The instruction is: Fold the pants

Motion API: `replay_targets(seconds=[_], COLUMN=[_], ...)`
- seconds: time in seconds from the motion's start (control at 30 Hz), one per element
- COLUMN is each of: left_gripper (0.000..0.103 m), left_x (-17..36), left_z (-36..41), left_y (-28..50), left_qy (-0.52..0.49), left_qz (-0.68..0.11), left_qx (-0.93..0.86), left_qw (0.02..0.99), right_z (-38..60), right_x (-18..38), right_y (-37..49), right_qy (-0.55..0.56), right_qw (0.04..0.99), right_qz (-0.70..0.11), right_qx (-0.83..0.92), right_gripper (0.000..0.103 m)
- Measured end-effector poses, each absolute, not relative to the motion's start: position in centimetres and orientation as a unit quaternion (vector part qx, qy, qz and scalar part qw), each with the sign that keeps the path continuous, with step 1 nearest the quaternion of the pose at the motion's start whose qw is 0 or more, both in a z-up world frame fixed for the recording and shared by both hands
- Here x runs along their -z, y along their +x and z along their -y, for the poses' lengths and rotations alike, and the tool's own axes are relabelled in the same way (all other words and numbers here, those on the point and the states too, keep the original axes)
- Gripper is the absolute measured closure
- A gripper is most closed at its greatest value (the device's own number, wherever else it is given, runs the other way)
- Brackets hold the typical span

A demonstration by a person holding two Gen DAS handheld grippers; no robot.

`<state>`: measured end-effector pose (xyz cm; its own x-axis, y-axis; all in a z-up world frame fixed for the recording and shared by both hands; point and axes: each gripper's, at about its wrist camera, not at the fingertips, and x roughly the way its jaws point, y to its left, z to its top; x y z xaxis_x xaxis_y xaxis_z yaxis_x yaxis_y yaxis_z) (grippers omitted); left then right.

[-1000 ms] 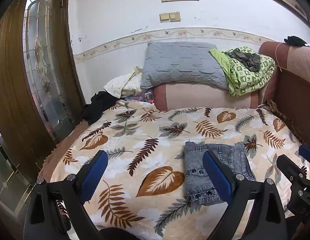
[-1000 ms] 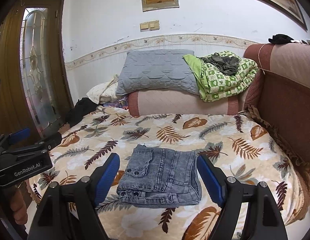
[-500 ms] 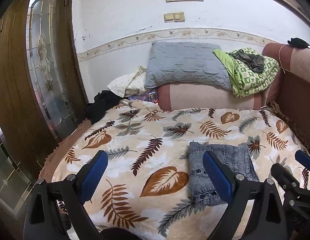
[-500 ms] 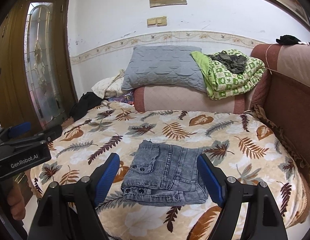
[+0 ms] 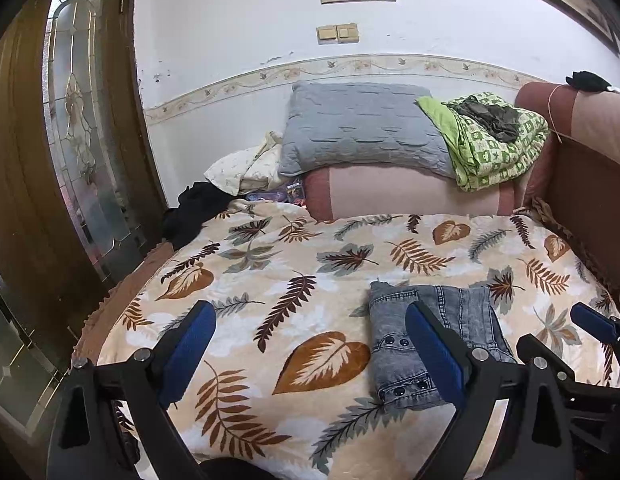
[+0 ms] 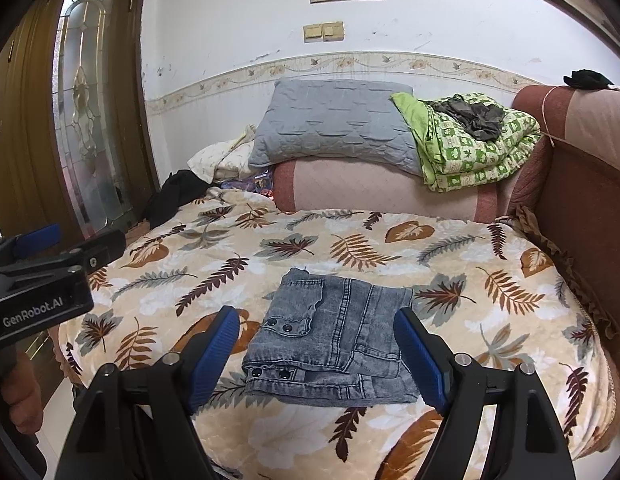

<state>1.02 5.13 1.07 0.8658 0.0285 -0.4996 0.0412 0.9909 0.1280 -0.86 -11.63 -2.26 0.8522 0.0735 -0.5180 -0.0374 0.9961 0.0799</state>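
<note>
Grey denim pants (image 6: 330, 344) lie folded into a compact rectangle on the leaf-print blanket (image 6: 490, 280), near its front edge, snap buttons facing the camera side; layers stacked flat, edges roughly square. Right gripper (image 6: 316, 354) spread wide, nothing between its blue pads, held above and short of the bundle, not touching it. Left gripper (image 5: 310, 350) likewise spread and empty, over bare blanket to the left of the pants (image 5: 434, 344); its right finger overlaps the denim only in line of sight. Change over the last second: both cameras have drawn back and risen slightly, so the bundle sits a little smaller and lower in each view; the pants themselves have not shifted or unfolded. Judgement: folding looks complete and both tools are in retreat, with no further fold evidently needed. Only remaining concern is the top layer's slight puff at the near edge, which could relax open. Grey pillow (image 6: 334, 124) and green patterned quilt (image 6: 478, 148) at the back play no part.
</note>
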Motion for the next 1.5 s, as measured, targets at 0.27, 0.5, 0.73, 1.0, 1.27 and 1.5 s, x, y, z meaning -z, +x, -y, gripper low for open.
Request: replay_targets(seconds=[0.27,0.5,0.73,1.0,1.27,1.5], left_gripper=[0.007,0.007,0.007,0.007,0.007,0.007], left_x=[-1.1,-1.6,-1.6,-1.5,-1.4,-1.2], left_z=[-5.1,-5.2,-5.5,-5.4,-5.2,-4.9], left_y=[1.3,1.5,1.8,2.2,2.0,2.3], left_qy=[0.066,0.06,0.059,0.065,0.066,0.045], left_qz=[-0.259,-0.253,-0.251,-0.256,-0.253,-0.261], left_qx=[0.009,0.019,0.017,0.016,0.023,0.059], left_qw=[0.964,0.965,0.966,0.964,0.965,0.962], right_z=[11.5,10.9,10.4,10.3,10.3,10.5], right_x=[2.7,2.6,2.9,2.9,3.0,3.3], right_y=[0.0,0.5,0.9,1.3,1.2,1.3], right_qy=[0.029,0.02,0.016,0.018,0.017,0.025], right_qw=[0.96,0.96,0.959,0.96,0.96,0.96], right_qz=[-0.277,-0.277,-0.278,-0.277,-0.275,-0.274], right_qx=[-0.032,-0.036,-0.042,-0.045,-0.045,-0.046], right_gripper=[0.021,0.021,0.021,0.021,0.021,0.021])
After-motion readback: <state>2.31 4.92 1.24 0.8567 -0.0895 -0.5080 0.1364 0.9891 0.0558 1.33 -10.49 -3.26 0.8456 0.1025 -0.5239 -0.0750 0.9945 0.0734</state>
